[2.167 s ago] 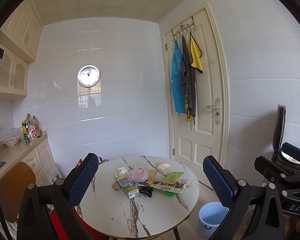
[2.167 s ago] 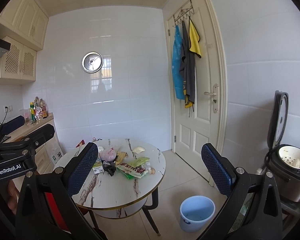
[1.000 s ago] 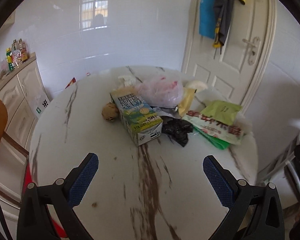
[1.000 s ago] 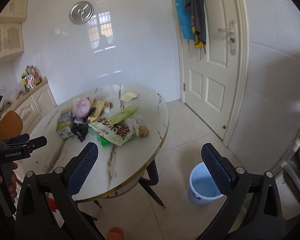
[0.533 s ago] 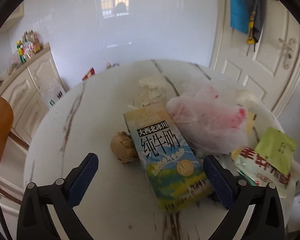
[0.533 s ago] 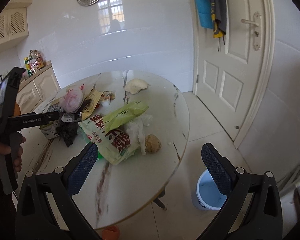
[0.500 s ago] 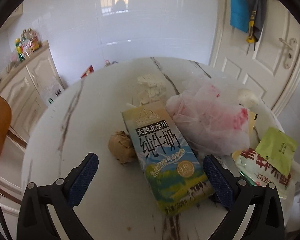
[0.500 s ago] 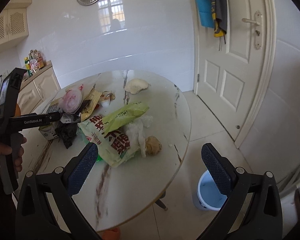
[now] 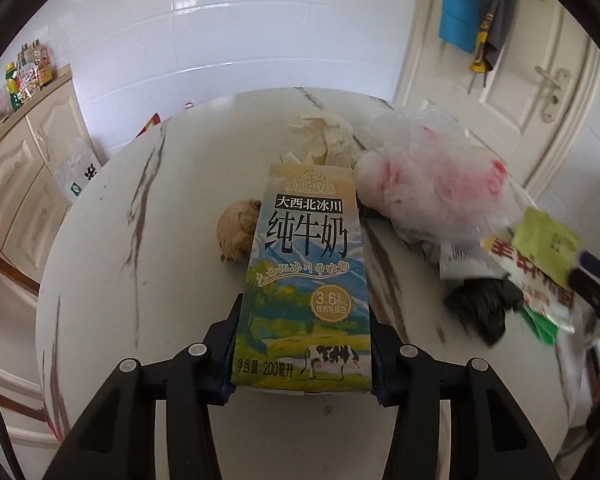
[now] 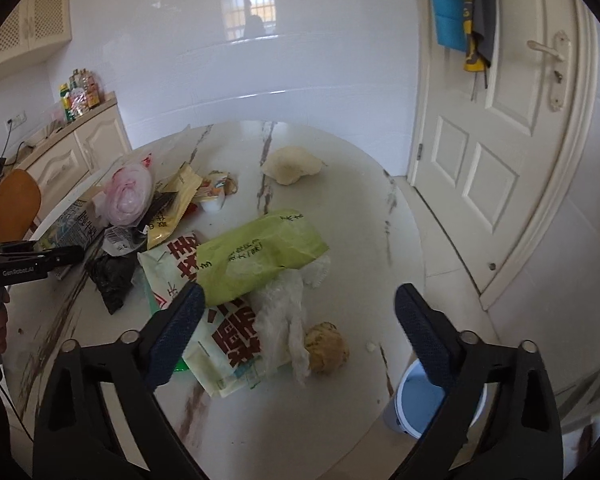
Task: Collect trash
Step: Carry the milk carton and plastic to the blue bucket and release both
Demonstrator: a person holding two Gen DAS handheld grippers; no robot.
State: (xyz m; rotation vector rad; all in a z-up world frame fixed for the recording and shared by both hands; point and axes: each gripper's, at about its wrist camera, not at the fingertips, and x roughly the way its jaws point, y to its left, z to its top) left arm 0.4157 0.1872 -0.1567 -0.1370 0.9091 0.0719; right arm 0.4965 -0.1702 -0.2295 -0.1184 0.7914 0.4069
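My left gripper (image 9: pixel 303 344) is shut on a milk carton (image 9: pixel 306 280) lying on the round marble table (image 9: pixel 148 240); it also shows in the right wrist view (image 10: pixel 72 228). Beside the carton are a brown crumpled ball (image 9: pixel 238 232), a pink-white plastic bag (image 9: pixel 436 184), crumpled paper (image 9: pixel 320 136) and a black bag (image 9: pixel 480 308). My right gripper (image 10: pixel 296 328) is open above a green packet (image 10: pixel 260 256), a white-and-red snack bag (image 10: pixel 228 336), clear plastic (image 10: pixel 284 320) and another brown ball (image 10: pixel 326 346).
A blue bucket (image 10: pixel 432 404) stands on the floor at the table's right. A white door (image 10: pixel 512 140) is behind it. A cabinet (image 10: pixel 80 148) and an orange chair (image 10: pixel 16 204) are at the left. A yellow wrapper (image 10: pixel 176 208) and a pale lump (image 10: pixel 290 170) lie further back.
My left gripper moved in and closed on the milk carton. My right gripper moved forward and lower over the green packet and snack bag, still open.
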